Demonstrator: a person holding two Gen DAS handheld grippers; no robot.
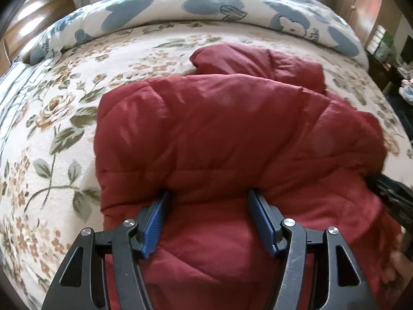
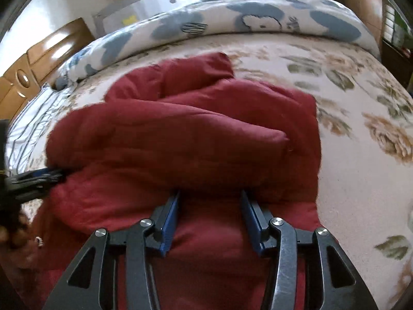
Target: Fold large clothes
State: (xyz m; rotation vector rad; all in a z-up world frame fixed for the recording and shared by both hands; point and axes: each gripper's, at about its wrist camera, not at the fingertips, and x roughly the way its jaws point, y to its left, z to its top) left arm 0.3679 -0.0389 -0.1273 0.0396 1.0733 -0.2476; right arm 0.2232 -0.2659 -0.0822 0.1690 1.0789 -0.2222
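With my left claw [image 1: 207, 196] and right claw [image 2: 209, 197] both released astride the red jacket's [image 1: 219, 129] near fold, I fear its puffy padding springs open.

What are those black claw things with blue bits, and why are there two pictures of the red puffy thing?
The claws are grippers, one in each of a person's hands, each carrying its own camera. One picture looks along the left gripper, the other along the right gripper. Both sit with open jaws pushed against a puffy red jacket, gripping nothing. The jacket lies partly folded on a flowery bedspread. A blue-patterned quilt lies rolled up behind it.
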